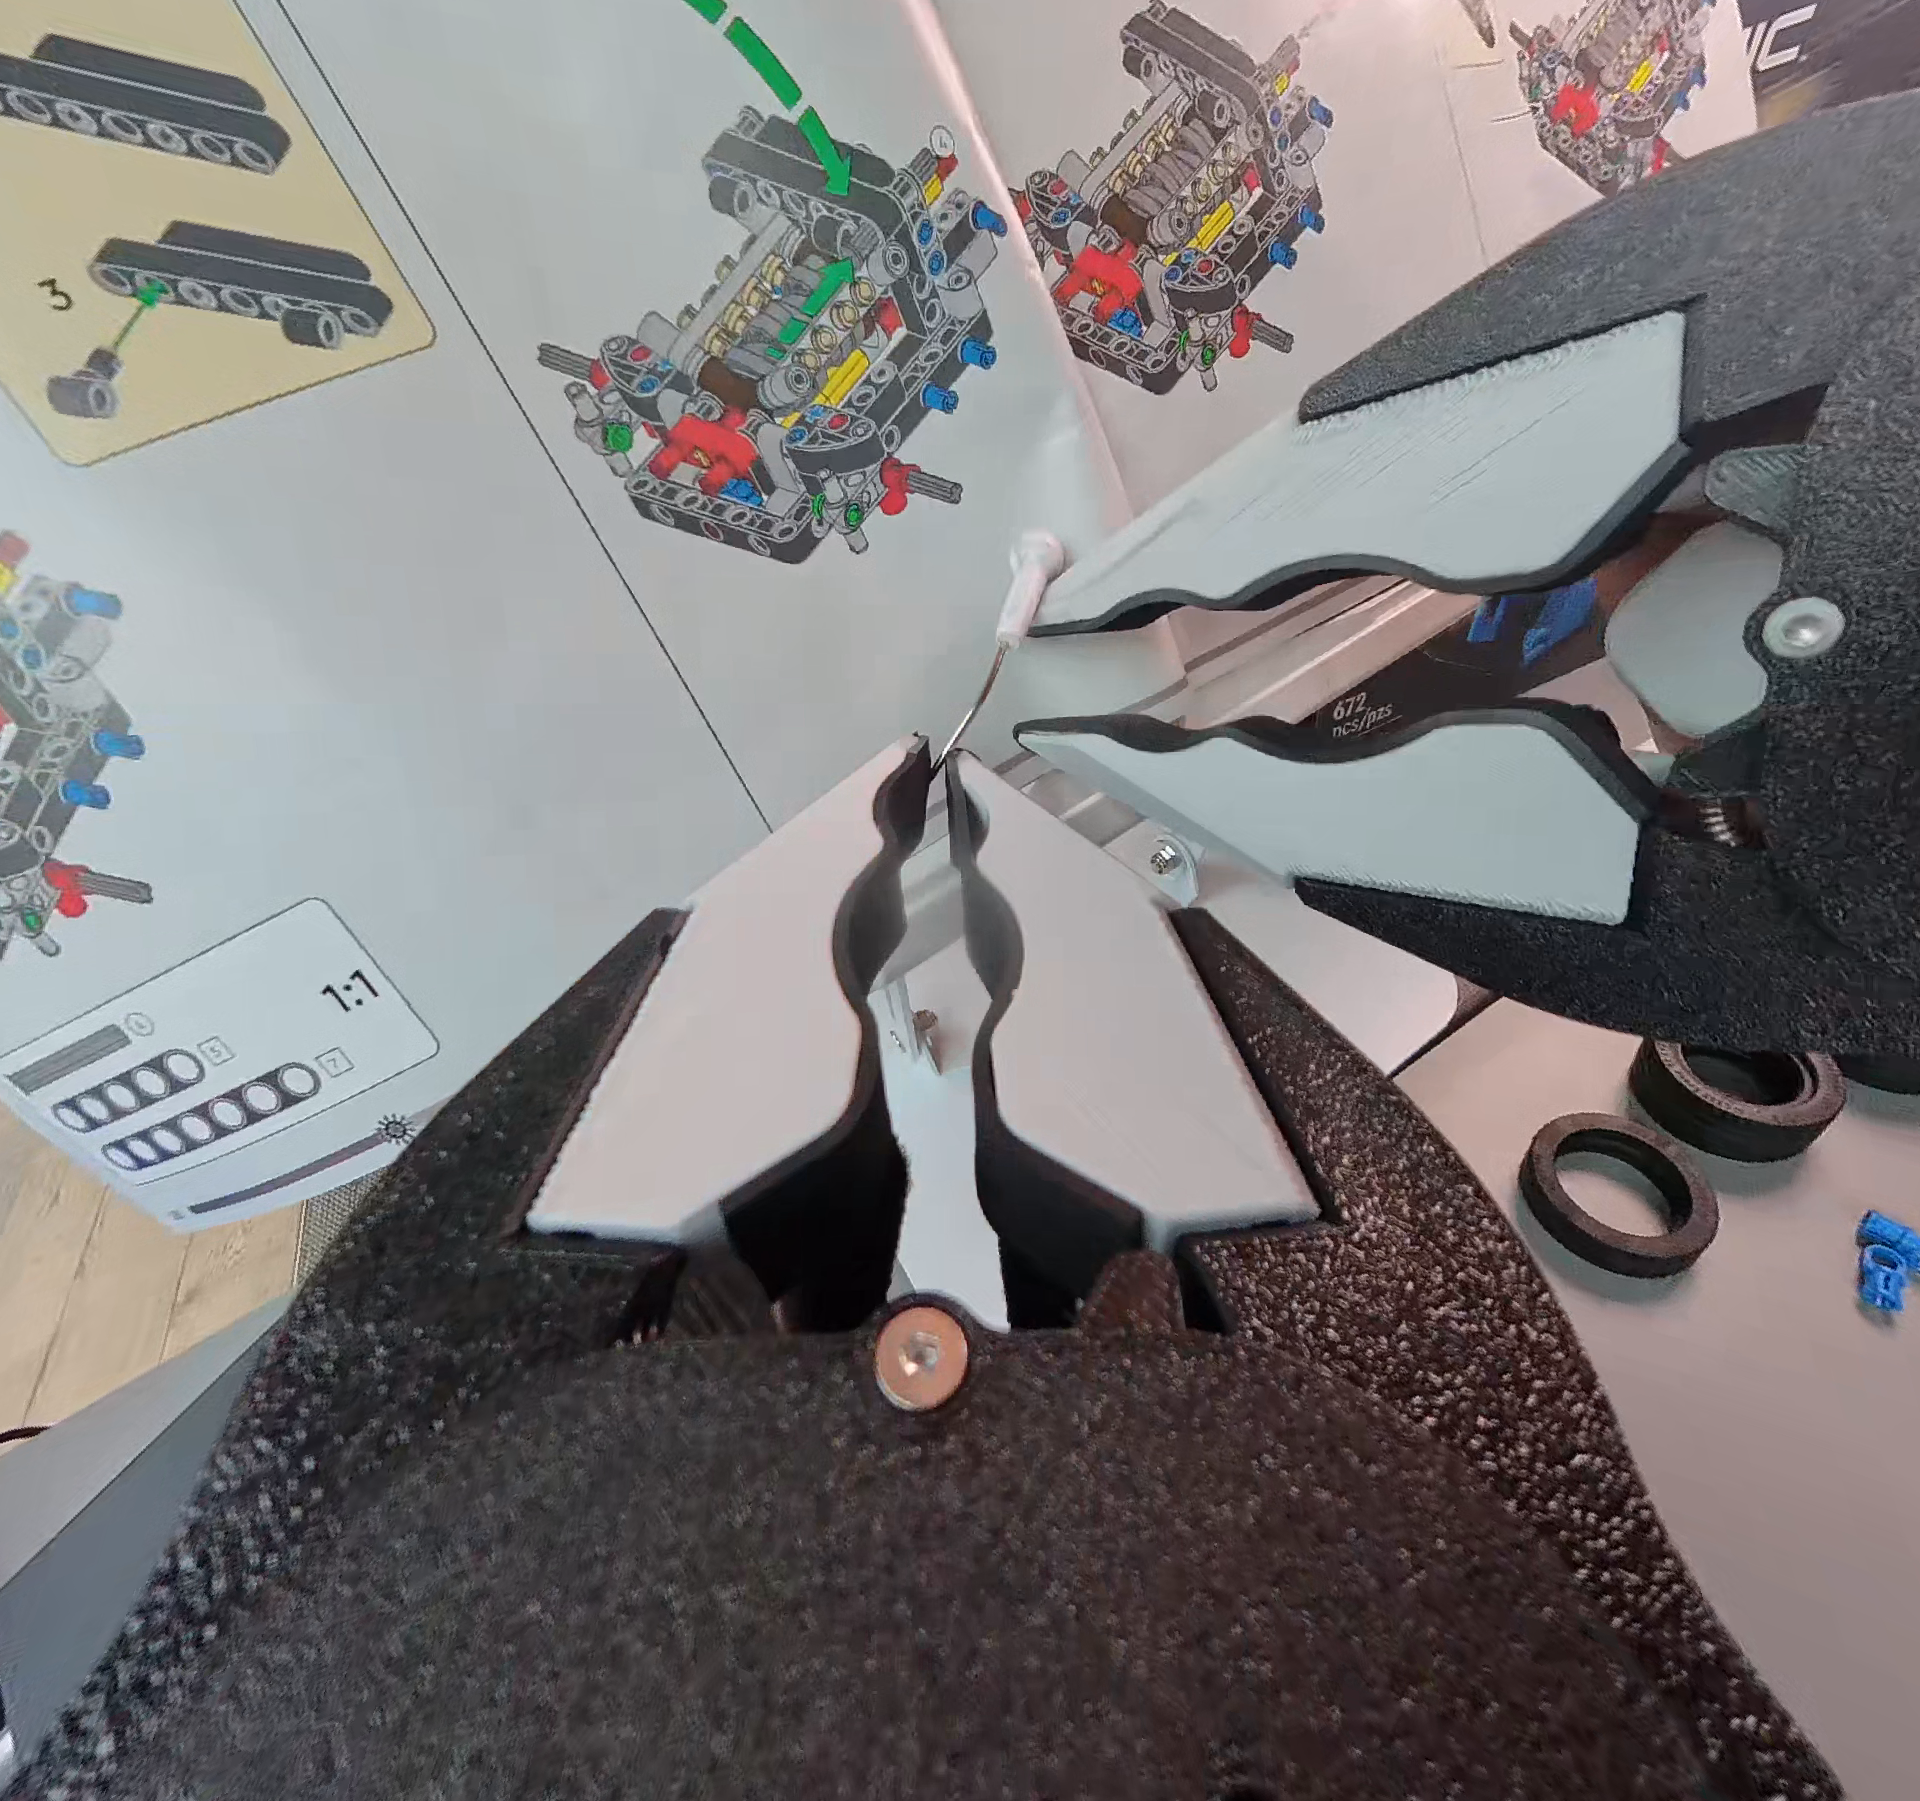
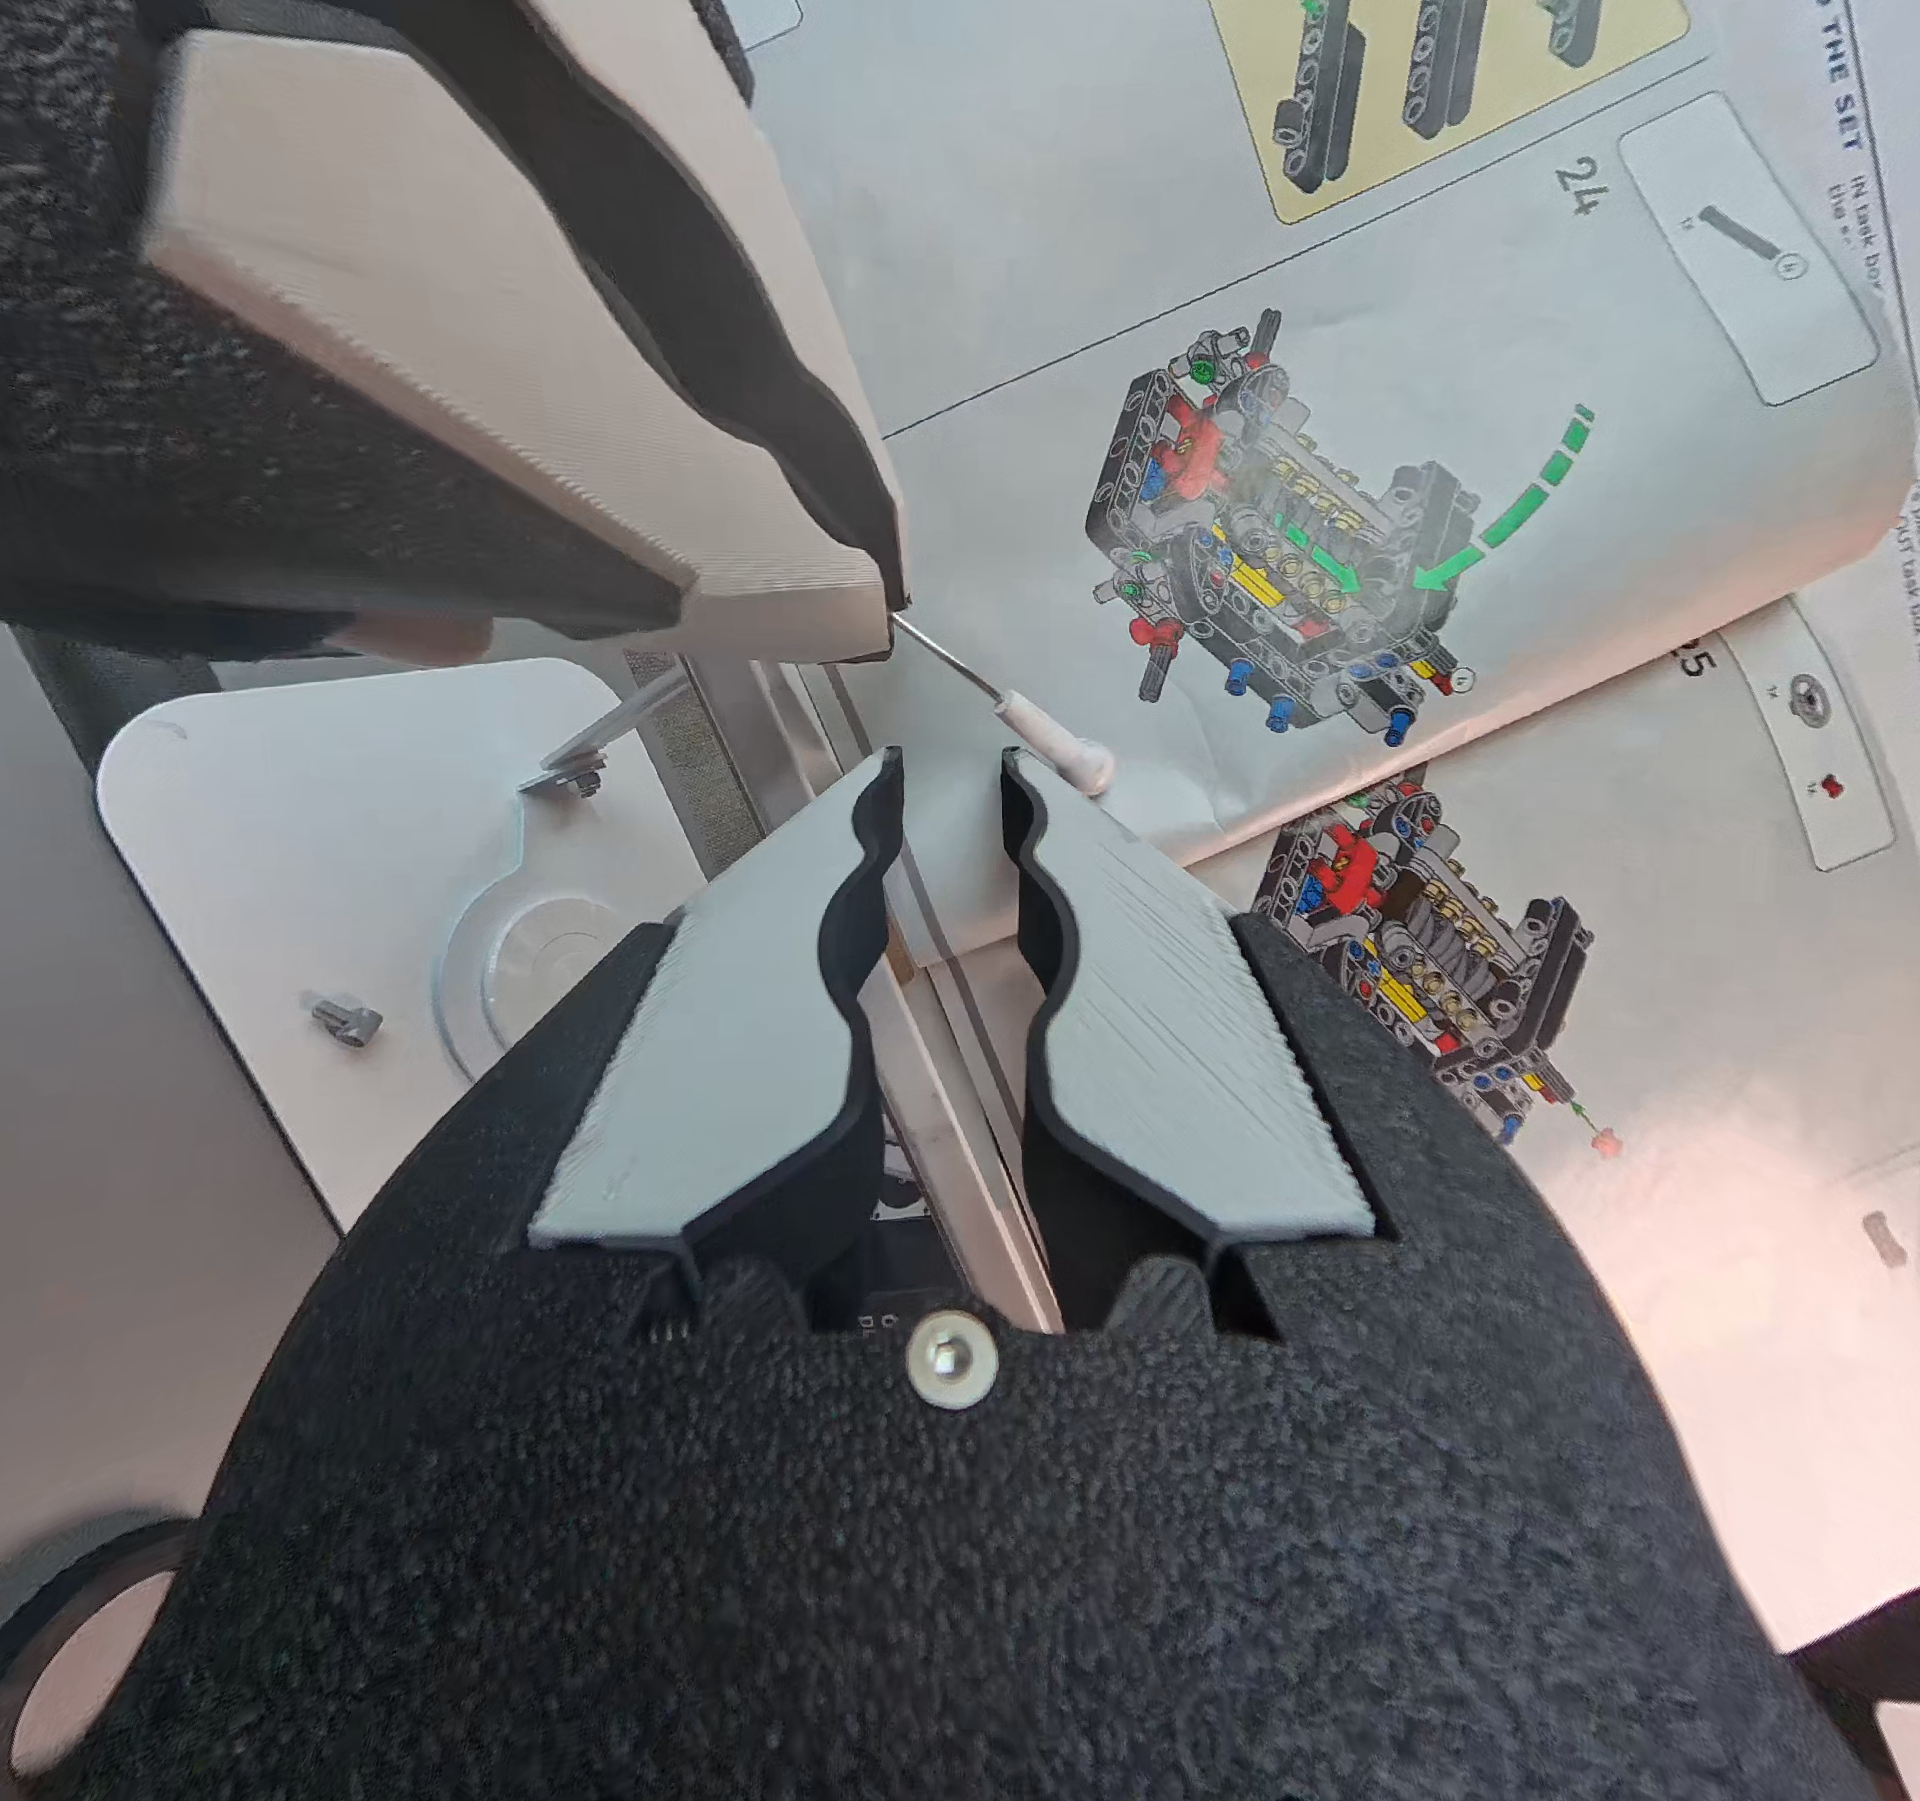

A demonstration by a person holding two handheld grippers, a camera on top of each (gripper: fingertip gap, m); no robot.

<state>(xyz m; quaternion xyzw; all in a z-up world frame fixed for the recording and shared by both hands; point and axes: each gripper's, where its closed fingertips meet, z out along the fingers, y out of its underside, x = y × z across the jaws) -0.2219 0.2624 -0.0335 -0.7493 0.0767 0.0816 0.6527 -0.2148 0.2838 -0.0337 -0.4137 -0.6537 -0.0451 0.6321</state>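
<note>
My left gripper point(image 1: 935, 759) is shut on the thin metal shaft of a needle-like pin point(image 1: 977, 691), which sticks out past its tips and ends in a white plastic hub point(image 1: 1029, 572). My right gripper point(image 2: 951, 764) is open and faces the left one; it also shows in the left wrist view point(image 1: 1029, 676). The white hub point(image 2: 1055, 745) lies just outside the tip of one right finger point(image 2: 1122, 920), not between the jaws; I cannot tell whether they touch. The left gripper point(image 2: 891, 624) also shows at the upper left of the right wrist view. An open instruction booklet point(image 1: 520, 629) lies behind both.
Black rubber rings point(image 1: 1616, 1195) and small blue pieces point(image 1: 1886, 1263) lie on the grey table at the right. A dark box point(image 1: 1382, 702) and an aluminium rail point(image 1: 1143, 847) stand below the booklet. A white plate point(image 2: 312, 868) carries a small grey piece point(image 2: 348, 1019). My two grippers' fingertips are within a few centimetres of each other.
</note>
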